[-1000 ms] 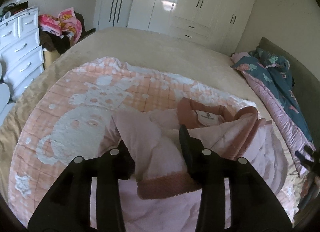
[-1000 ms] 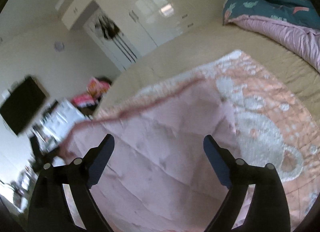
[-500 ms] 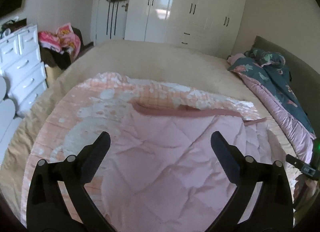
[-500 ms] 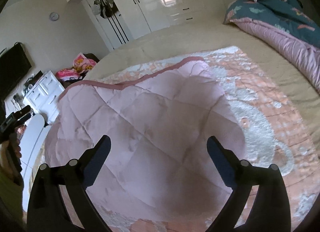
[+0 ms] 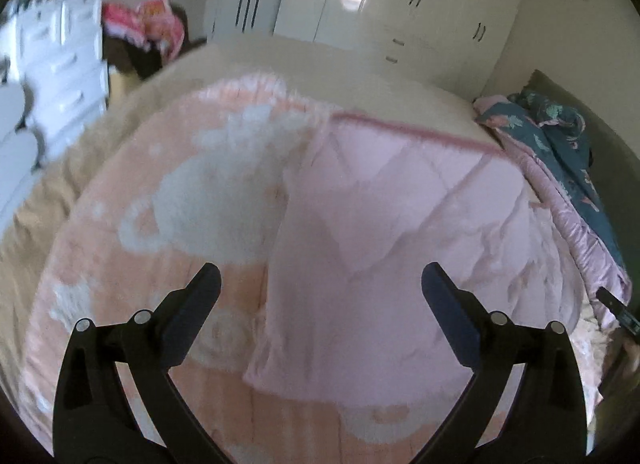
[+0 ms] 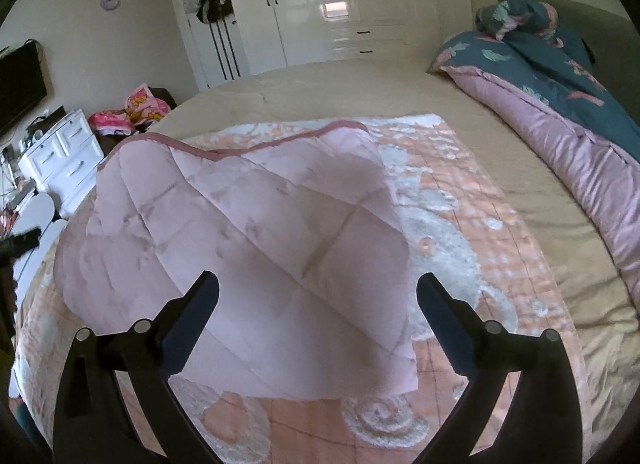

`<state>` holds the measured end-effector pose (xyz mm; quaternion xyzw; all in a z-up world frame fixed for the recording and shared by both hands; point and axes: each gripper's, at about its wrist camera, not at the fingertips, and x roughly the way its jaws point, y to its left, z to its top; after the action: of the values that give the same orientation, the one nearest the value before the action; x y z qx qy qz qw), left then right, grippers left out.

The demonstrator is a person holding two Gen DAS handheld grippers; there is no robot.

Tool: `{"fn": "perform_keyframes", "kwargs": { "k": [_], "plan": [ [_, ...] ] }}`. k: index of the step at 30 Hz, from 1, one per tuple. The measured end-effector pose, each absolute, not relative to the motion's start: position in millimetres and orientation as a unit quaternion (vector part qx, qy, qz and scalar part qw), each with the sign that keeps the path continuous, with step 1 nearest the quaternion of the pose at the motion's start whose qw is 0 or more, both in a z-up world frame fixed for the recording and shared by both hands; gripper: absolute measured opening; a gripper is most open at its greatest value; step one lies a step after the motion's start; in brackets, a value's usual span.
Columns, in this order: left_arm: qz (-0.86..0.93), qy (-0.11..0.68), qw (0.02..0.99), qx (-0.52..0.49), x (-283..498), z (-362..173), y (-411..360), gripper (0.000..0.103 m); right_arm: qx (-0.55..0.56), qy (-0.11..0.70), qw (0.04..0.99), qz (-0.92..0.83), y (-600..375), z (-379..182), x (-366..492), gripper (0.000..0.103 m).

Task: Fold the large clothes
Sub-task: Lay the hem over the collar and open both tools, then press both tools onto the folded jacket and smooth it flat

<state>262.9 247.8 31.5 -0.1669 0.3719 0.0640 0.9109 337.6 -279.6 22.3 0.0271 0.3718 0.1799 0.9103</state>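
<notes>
Pink quilted garment (image 6: pixel 256 248) lying flat on the peach blanket (image 6: pixel 460 200) atop the bed (image 6: pixel 320 88). Your left hand-held gripper (image 5: pixel 320 296) and right hand-held gripper (image 6: pixel 318 296) both hover above it, spread wide and empty. Grasp the near corners evenly, and lift together so the fold line stays straight.

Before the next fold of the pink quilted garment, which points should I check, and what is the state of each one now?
1. Left gripper open, nothing between its fingers: ok.
2. Right gripper open, nothing held: ok.
3. Pink quilted garment lies released on the peach blanket: ok.
4. Garment flat and smooth: not ok, its far trimmed edge is humped and wavy.
5. Sleeves tucked inside: cannot tell.
6. Garment clear of the teal duvet: ok.
</notes>
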Motion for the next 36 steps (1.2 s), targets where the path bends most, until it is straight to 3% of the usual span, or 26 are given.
{"fn": "perform_keyframes", "kwargs": {
  "k": [17, 18, 19, 21, 22, 25, 26, 29, 36],
  "plan": [
    [0.021, 0.404, 0.898, -0.175, 271.5, -17.9, 236.4, 0.094, 0.045, 0.402, 0.9, 0.16, -288.2, -13.9, 364.3, 0.099],
    [0.03, 0.403, 0.899, -0.169, 272.9, -19.0, 235.0, 0.087, 0.049, 0.403, 0.899, 0.161, -288.4, -15.4, 366.8, 0.099],
    [0.033, 0.402, 0.899, -0.168, 274.2, -20.0, 234.0, 0.071, 0.054, 0.407, 0.897, 0.162, -288.8, -17.8, 370.1, 0.099],
    [0.032, 0.4, 0.899, -0.173, 275.4, -21.1, 232.0, 0.059, 0.054, 0.41, 0.896, 0.161, -287.5, -21.0, 374.2, 0.099],
    [0.033, 0.4, 0.901, -0.166, 276.4, -21.0, 228.5, 0.045, 0.05, 0.411, 0.896, 0.16, -286.1, -22.5, 375.7, 0.097],
    [0.036, 0.387, 0.911, -0.138, 276.6, -14.4, 220.7, 0.021, 0.052, 0.414, 0.891, 0.178, -281.8, -25.6, 377.3, 0.047],
    [0.034, 0.381, 0.914, -0.133, 276.8, -10.6, 219.2, 0.018, 0.051, 0.411, 0.892, 0.181, -280.3, -24.4, 376.3, 0.031],
    [0.03, 0.361, 0.924, -0.118, 282.3, 10.3, 217.0, 0.012, 0.037, 0.385, 0.901, 0.198, -270.6, -4.7, 374.3, 0.017],
    [0.061, 0.347, 0.926, -0.133, 334.0, 45.7, 229.7, 0.012, 0.061, 0.332, 0.922, 0.187, -261.8, 53.6, 420.8, 0.015]
  ]
}}
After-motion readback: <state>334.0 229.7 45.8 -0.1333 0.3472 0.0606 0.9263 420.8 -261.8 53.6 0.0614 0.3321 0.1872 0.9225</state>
